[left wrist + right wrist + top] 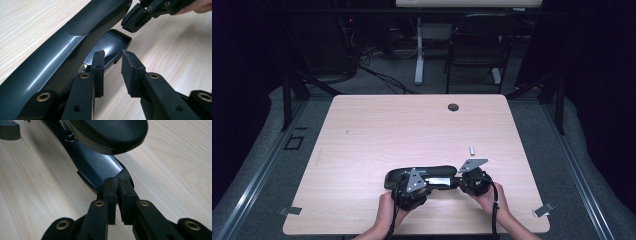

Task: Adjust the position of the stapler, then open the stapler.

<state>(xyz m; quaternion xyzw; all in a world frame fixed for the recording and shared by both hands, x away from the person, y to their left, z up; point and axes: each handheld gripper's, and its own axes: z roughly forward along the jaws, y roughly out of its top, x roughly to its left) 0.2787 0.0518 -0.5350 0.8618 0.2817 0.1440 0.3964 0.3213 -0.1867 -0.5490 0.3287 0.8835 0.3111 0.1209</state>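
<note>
A black stapler (432,172) lies lengthwise near the table's front edge, between my two grippers. In the left gripper view its glossy upper arm (62,50) runs up along the left, and its base plate (112,45) ends just ahead of my left gripper (112,56). That gripper is open, with bare table between its pads and its left pad beside the base. My right gripper (117,182) is shut on the tip of the stapler's base (100,162), under the rounded top arm (110,132). Its jaws also appear in the left gripper view (132,21).
A small silver piece (472,150) lies on the wood just beyond the right hand. A round cable hole (453,107) sits near the table's far edge. Behind the table stand a dark chair (477,45) and a white table leg (418,55).
</note>
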